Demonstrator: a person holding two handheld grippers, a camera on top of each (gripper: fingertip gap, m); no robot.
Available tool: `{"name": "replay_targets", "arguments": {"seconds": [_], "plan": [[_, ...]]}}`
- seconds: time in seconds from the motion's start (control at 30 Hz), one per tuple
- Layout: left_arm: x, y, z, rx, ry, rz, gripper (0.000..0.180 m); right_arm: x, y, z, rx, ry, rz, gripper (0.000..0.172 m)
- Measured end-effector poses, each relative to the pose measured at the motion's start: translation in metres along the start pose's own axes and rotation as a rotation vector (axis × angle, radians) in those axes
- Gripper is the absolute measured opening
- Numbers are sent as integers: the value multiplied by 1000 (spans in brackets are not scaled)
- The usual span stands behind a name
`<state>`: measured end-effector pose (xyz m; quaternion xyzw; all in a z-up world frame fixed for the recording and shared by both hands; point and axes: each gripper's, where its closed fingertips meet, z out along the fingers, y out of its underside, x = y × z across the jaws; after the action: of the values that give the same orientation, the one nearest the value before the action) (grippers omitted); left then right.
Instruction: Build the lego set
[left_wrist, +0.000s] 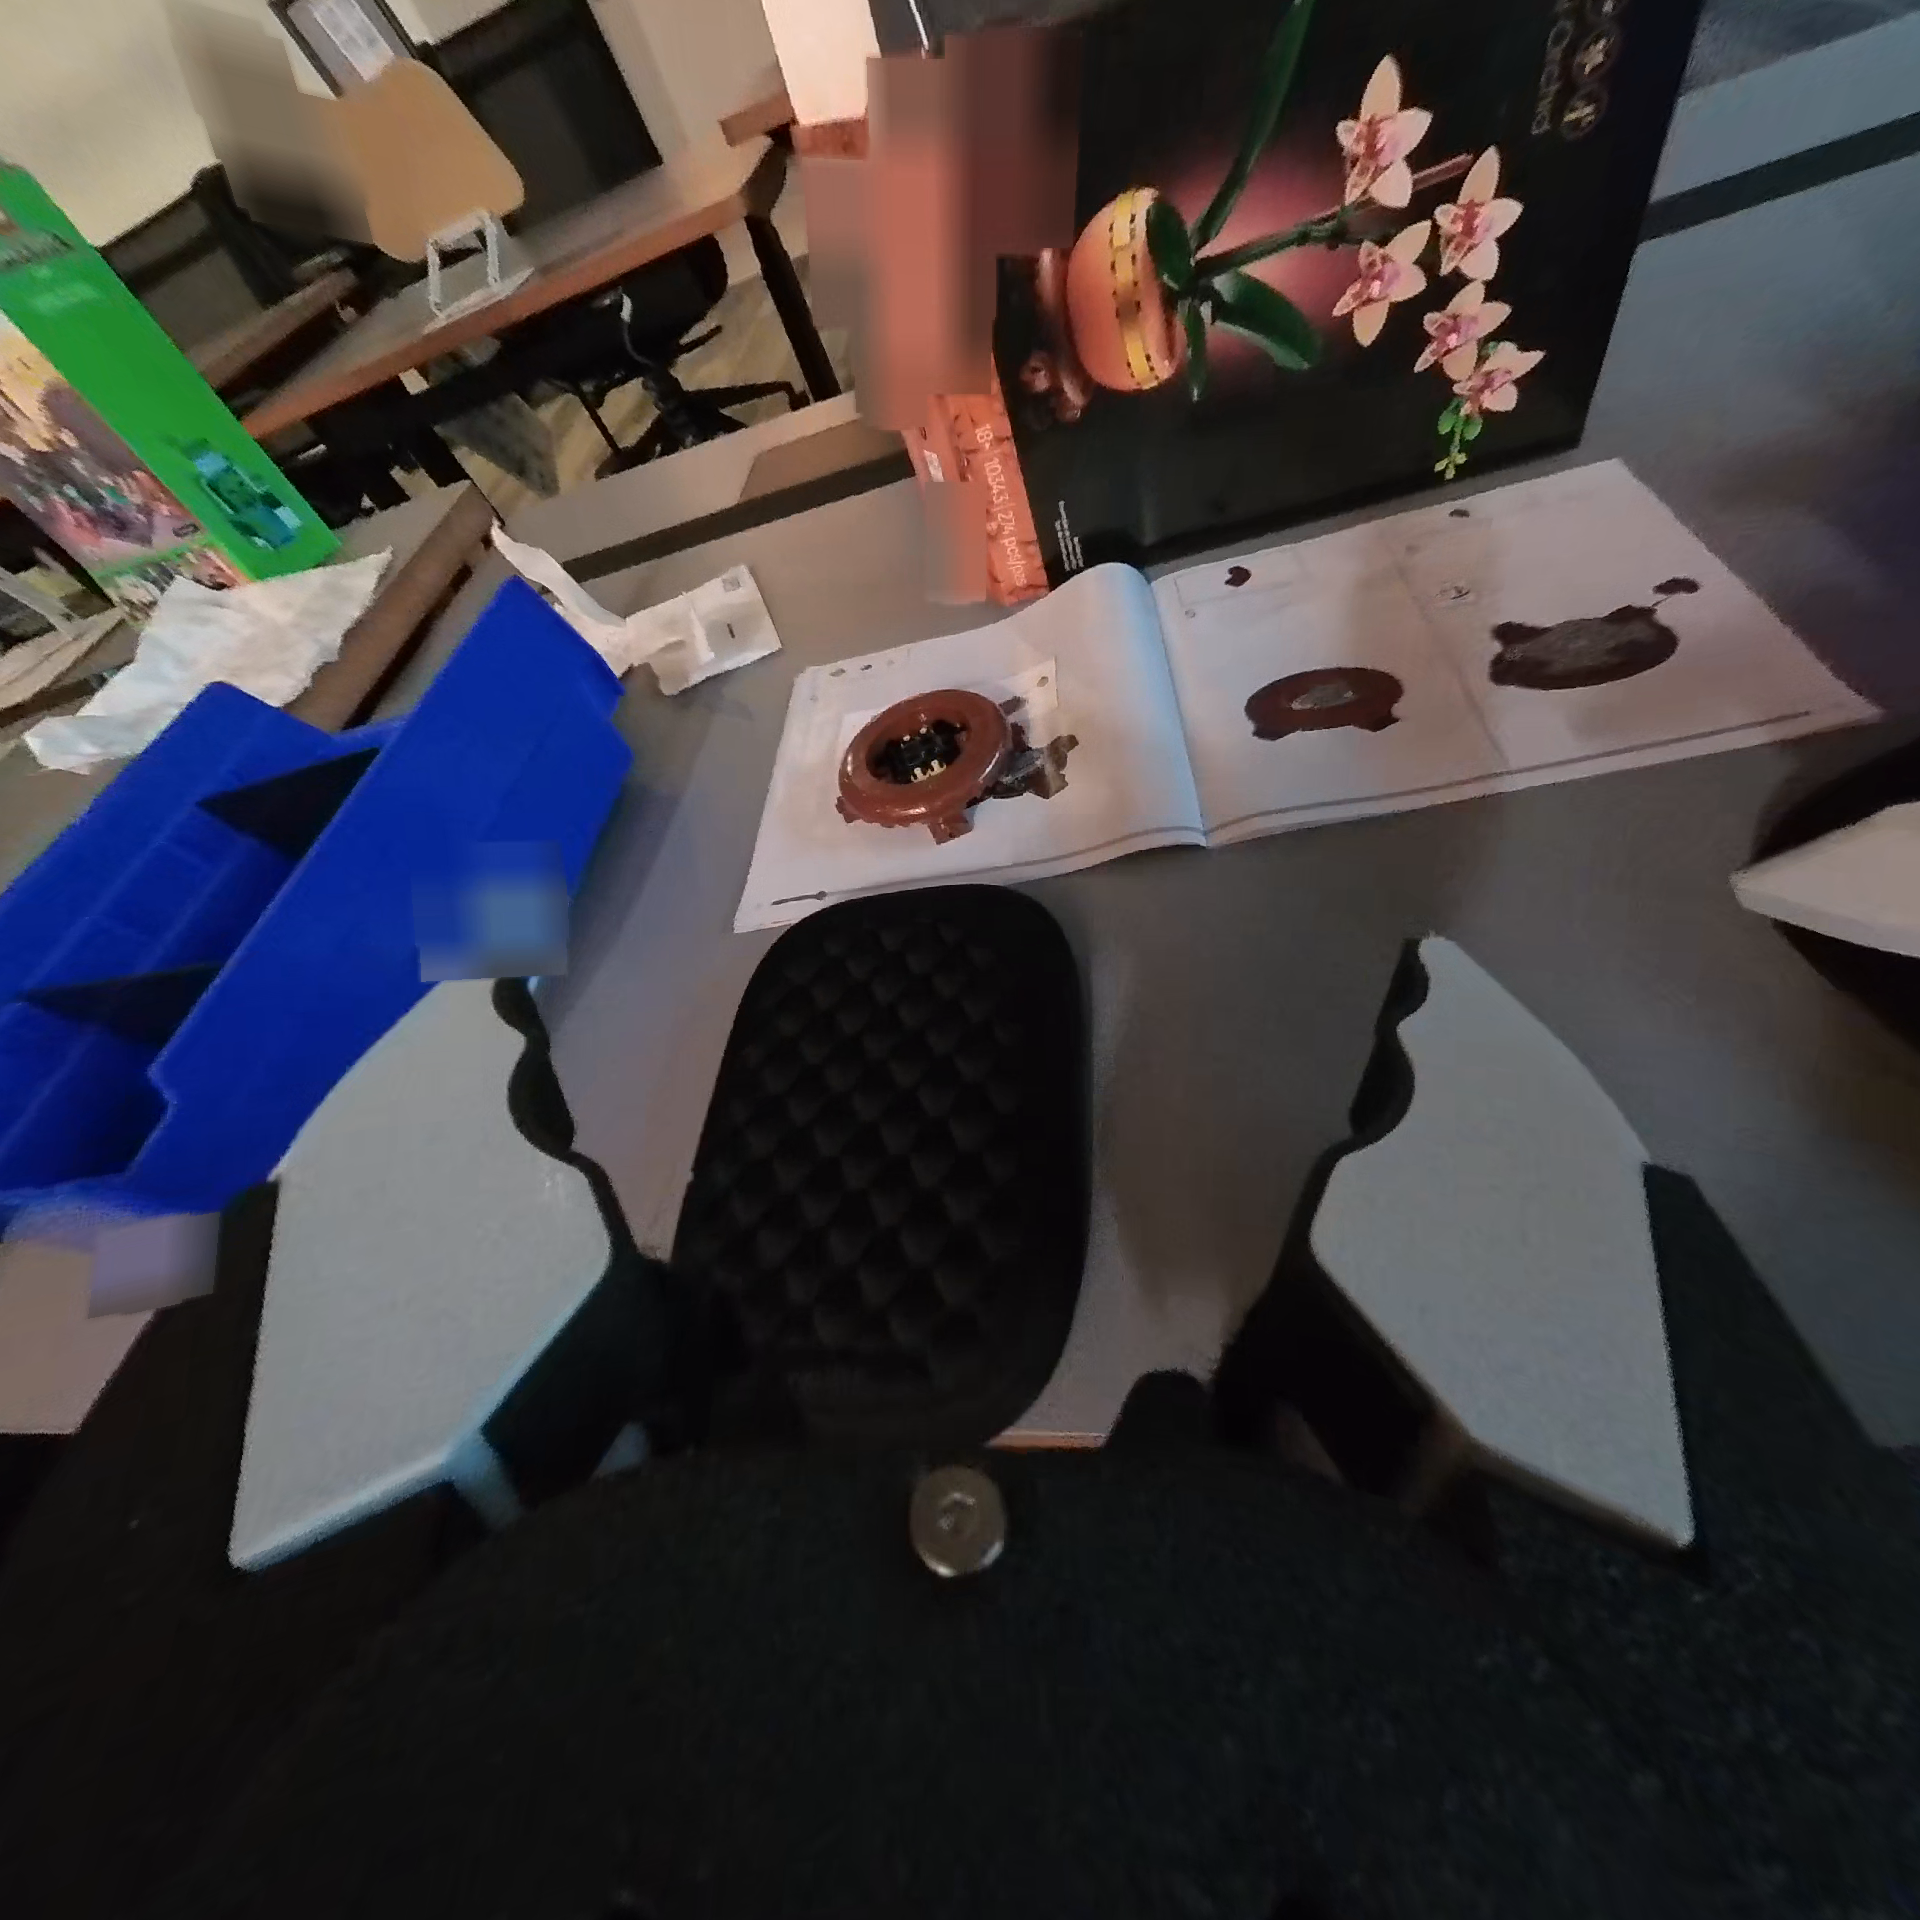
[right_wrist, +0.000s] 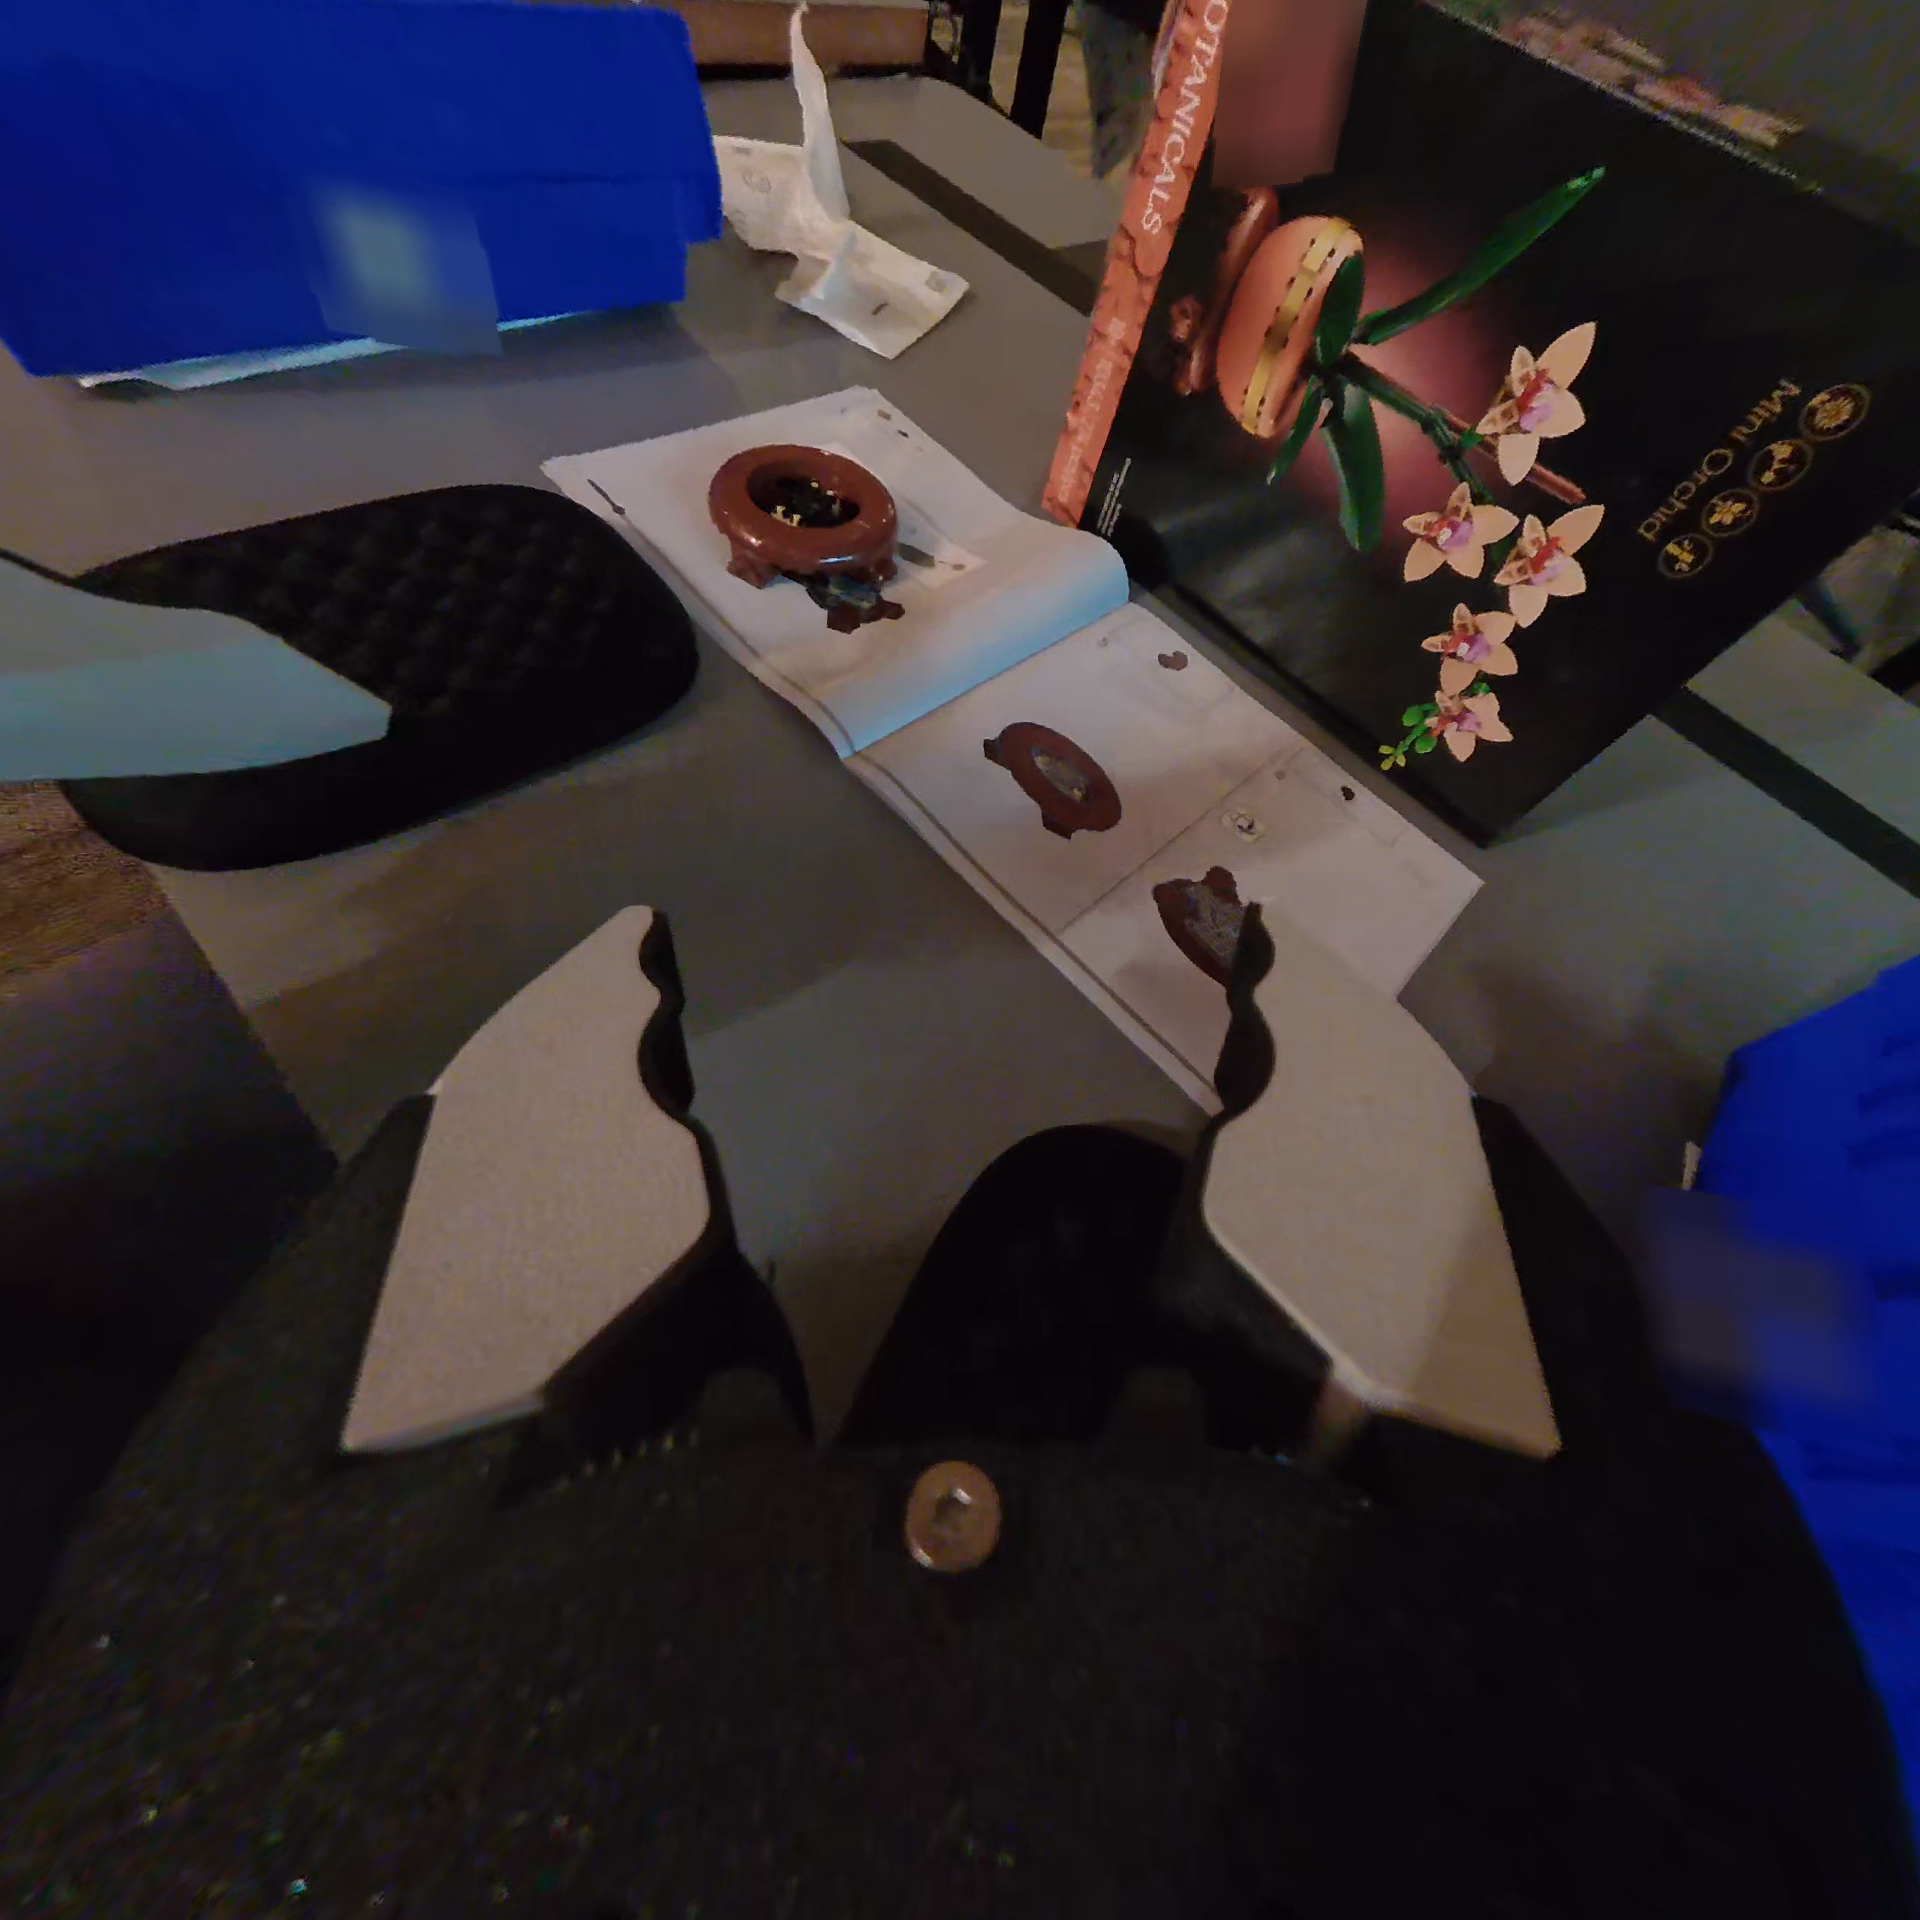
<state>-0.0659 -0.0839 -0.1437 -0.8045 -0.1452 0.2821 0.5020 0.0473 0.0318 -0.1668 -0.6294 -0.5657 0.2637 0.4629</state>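
On the grey tabletop, a blue bin sits far left. A brown ring-shaped brick base lies flat, opening upward, on the left page of an open instruction booklet; being round, it shows no clear long axis. It lies beyond the left tongs, which gape wide and hold nothing, with a black quilted pad lying between their fingers. The right tongs are likewise spread and bare, their right fingertip over the booklet's near page. A flower-printed box stands behind.
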Motion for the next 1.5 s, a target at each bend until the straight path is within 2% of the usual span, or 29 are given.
{"name": "replay_targets", "arguments": {"seconds": [0.17, 0.4, 0.63, 0.8, 0.93, 1.13, 1.5], "plan": [[4, -8, -10, 31, -1, 15, 146, 2, -4, -5, 11, 12, -2, 99], [8, -9, -7, 29, 8, 24, 146, 9, 1, -3, -4, 21, 8, 99], [44, -4, 7, -16, 102, 82, 146, 27, 17, -11, -21, 55, 44, 98], [78, -9, 34, -28, 155, 169, 146, 41, 24, -15, -21, 75, 78, 98], [97, 0, 66, -85, 201, 164, 146, 49, 29, -18, -23, 86, 93, 98], [105, 11, 96, -137, 216, 125, 146, 54, 35, -18, -23, 87, 114, 98], [114, 22, 131, -256, 276, 55, 146, 57, 36, -21, -14, 93, 120, 98]]}}
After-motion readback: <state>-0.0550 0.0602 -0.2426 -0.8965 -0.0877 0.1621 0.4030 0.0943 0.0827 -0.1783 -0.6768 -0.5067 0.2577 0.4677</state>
